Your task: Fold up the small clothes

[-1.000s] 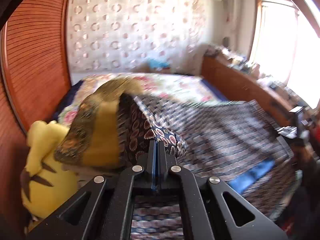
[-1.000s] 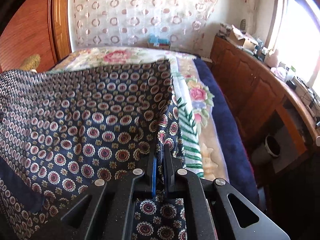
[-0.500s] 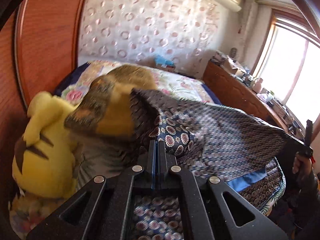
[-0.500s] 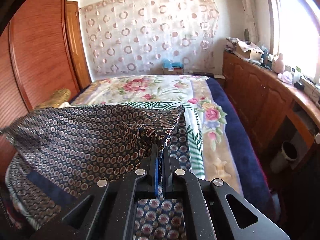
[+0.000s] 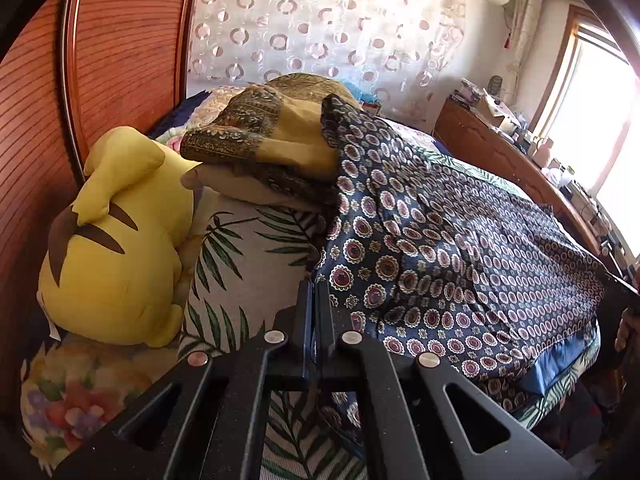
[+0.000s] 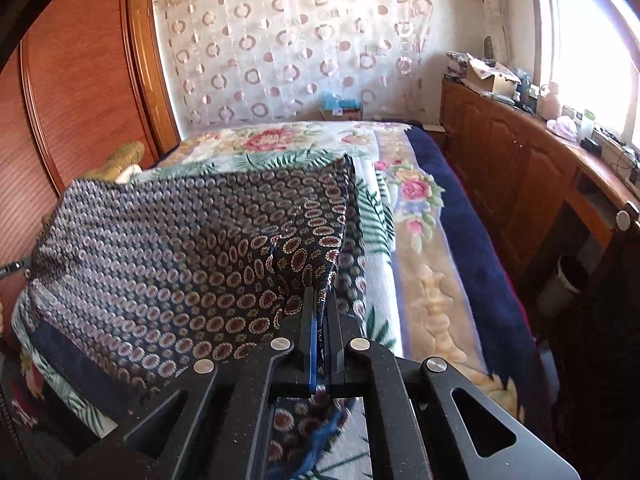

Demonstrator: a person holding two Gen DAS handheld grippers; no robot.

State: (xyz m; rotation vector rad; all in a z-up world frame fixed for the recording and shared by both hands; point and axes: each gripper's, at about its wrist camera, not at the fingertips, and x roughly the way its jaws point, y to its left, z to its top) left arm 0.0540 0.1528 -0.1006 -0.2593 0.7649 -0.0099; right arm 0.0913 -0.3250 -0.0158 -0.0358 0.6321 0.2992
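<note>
Item: navy medallion-print garment (image 5: 440,240), silky, with a plain blue hem band. Location: held above the leaf-print bedspread (image 5: 248,264), stretched between both grippers, far edge draped against the gold cushion (image 5: 280,140) beside the yellow plush toy (image 5: 116,232). Left gripper (image 5: 314,292): fingers clamped on one corner. Right gripper (image 6: 320,300): fingers clamped on the opposite corner (cloth bunched between the pads). Progress: early, judging by the layout; held out wide, one doubled layer at most, no tidy fold laid down. Outstanding: lowering flat, folding over, smoothing.
</note>
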